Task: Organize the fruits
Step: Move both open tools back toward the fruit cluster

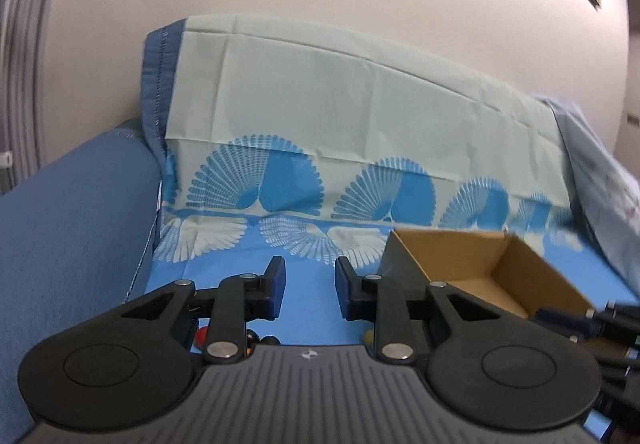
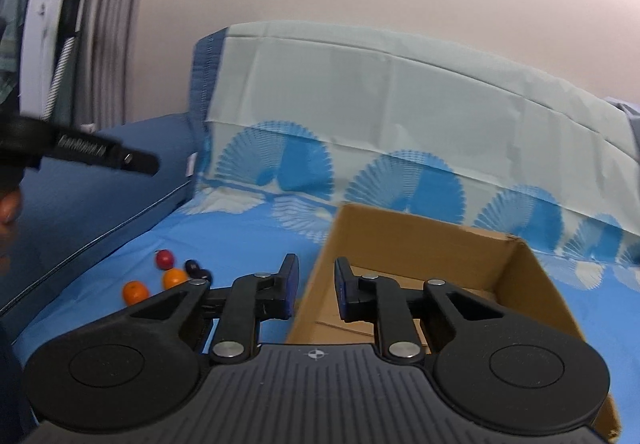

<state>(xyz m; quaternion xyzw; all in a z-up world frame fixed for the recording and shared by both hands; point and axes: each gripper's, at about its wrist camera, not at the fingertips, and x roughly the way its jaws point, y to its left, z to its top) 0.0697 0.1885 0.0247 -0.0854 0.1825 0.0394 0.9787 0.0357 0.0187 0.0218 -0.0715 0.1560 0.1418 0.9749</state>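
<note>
Several small fruits lie on the blue bedsheet: a red one, two oranges and two dark ones. An open cardboard box stands right of them. My right gripper hovers over the box's near left corner. Its jaws are drawn in close, with only a narrow slit between the pads and nothing in it. My left gripper is open and empty above the sheet, with the box to its right. Red and dark fruits peek from under it.
A pale cushion with blue fan prints leans on the wall behind. A dark blue padded arm borders the left side. A black part of the other tool and a hand reach in from the left.
</note>
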